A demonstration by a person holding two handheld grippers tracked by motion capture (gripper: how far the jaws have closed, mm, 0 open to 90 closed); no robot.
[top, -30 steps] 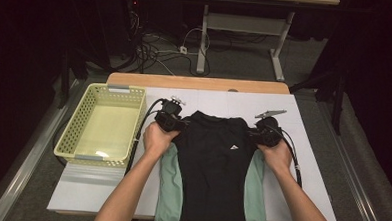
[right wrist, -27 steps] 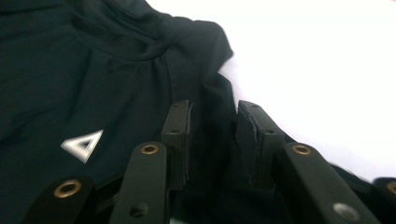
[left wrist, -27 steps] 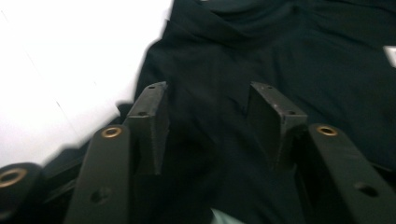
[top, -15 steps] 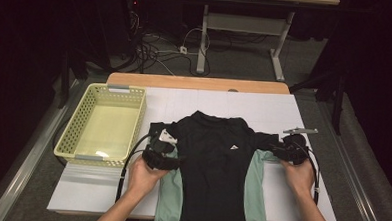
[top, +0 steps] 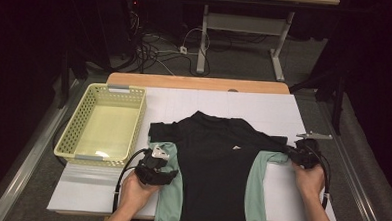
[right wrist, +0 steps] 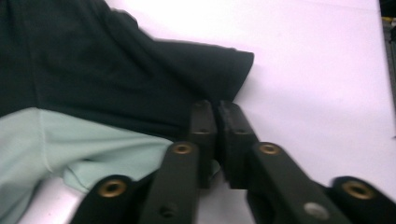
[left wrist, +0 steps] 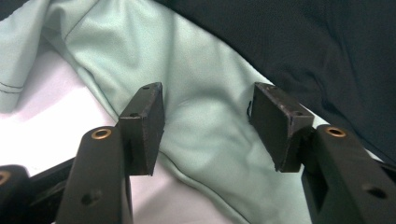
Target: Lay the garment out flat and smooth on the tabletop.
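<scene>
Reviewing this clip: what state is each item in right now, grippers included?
black shirt: spread flat on top of the mint shirt, sleeves out.
mint shirt: lies under the black one, its edges showing on both sides.
yellow basket: upright, empty.
left gripper: jaws open over mint fabric.
right gripper: jaws have just been closing, now shut at the sleeve edge.

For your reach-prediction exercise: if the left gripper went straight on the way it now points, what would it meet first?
Most likely the mint-green sleeve: the left gripper points its open jaws right at that fabric, with the black shirt just beyond. How close the pads already are is hard to judge.
</scene>
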